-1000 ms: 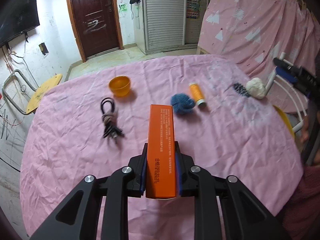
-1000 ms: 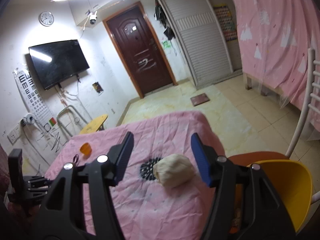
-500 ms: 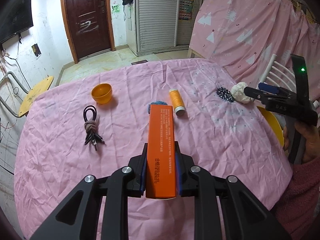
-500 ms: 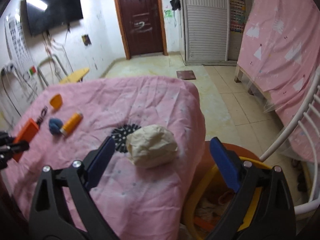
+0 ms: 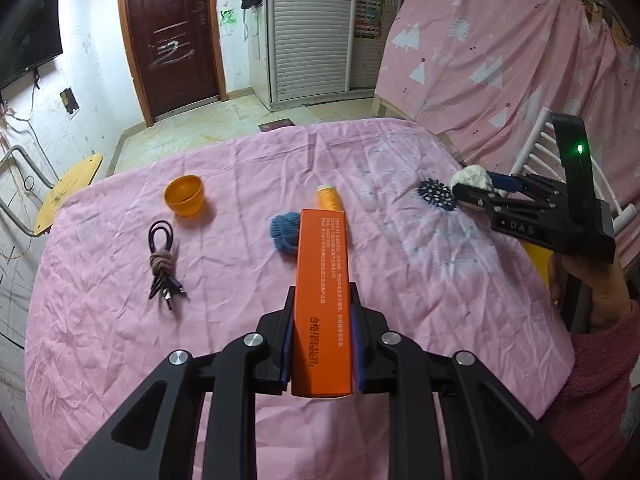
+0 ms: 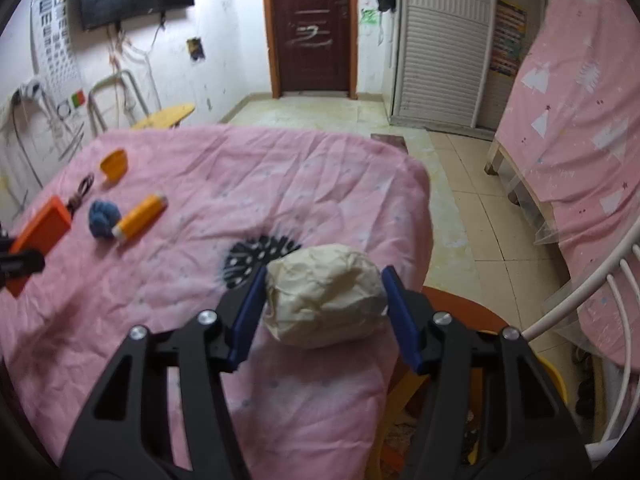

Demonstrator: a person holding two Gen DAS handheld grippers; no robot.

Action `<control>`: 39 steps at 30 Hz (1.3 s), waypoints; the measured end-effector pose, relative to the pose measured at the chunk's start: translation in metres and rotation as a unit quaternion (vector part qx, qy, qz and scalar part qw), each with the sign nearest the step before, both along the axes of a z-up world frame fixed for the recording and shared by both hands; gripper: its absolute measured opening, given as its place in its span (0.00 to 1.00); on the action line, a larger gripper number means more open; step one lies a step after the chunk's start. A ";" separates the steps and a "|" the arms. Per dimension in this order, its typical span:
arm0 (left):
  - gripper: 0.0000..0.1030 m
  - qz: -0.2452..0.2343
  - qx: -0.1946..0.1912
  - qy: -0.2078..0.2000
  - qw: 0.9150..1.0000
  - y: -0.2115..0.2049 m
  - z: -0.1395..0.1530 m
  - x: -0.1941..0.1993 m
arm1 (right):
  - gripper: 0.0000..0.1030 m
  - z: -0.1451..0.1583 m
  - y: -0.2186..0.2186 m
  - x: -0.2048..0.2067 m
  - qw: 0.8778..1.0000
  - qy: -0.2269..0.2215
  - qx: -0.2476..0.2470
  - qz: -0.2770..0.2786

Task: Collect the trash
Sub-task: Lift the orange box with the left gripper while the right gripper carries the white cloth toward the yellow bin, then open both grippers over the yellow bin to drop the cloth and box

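Observation:
My left gripper (image 5: 322,320) is shut on a long orange box (image 5: 323,280) and holds it above the pink-covered table (image 5: 100,320). The box also shows in the right wrist view (image 6: 38,236). My right gripper (image 6: 324,300) has its blue pads against both sides of a crumpled cream paper ball (image 6: 324,296) at the table's right edge. In the left wrist view the right gripper (image 5: 480,190) and the paper ball (image 5: 472,176) are at the far right.
An orange cup (image 5: 185,195), a bundled black cable (image 5: 162,264), a blue yarn ball (image 5: 285,232) and an orange thread spool (image 5: 329,197) lie on the table. A yellow bin (image 6: 556,376) and a white chair (image 6: 592,300) stand beyond the right edge.
My right gripper moved forward around the paper ball and closed its jaws onto it. My left gripper kept hold of the orange box and shifted its view slightly right.

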State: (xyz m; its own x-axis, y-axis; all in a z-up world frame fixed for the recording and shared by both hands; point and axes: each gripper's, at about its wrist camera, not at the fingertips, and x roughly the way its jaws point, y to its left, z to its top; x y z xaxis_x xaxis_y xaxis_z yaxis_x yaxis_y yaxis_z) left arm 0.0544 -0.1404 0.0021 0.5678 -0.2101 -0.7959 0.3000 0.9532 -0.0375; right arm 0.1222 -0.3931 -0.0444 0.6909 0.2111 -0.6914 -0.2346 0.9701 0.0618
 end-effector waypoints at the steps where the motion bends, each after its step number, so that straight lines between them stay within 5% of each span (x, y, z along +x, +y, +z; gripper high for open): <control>1: 0.15 -0.003 0.000 0.000 1.000 -0.002 0.001 0.000 | 0.54 0.004 -0.004 -0.002 1.000 -0.008 0.009 -0.004; 14: 0.15 -0.063 0.007 -0.023 0.998 -0.066 0.028 -0.001 | 0.54 0.031 -0.105 -0.038 0.991 -0.047 0.064 -0.108; 29: 0.15 -0.174 -0.035 0.017 0.984 -0.236 0.029 0.013 | 0.59 0.027 -0.190 -0.071 0.966 -0.066 0.092 -0.233; 39: 0.15 -0.202 -0.070 0.050 0.976 -0.293 0.002 0.024 | 0.70 0.034 -0.244 -0.110 0.914 -0.140 0.195 -0.326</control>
State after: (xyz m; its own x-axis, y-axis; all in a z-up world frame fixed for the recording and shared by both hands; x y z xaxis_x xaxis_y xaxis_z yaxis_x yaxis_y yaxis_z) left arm 0.0779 -0.4338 0.0036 0.3372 -0.5108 -0.7908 0.6382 0.7416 -0.2069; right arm 0.0125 -0.6371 -0.0100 0.8965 -0.1159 -0.4275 0.3258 0.8265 0.4591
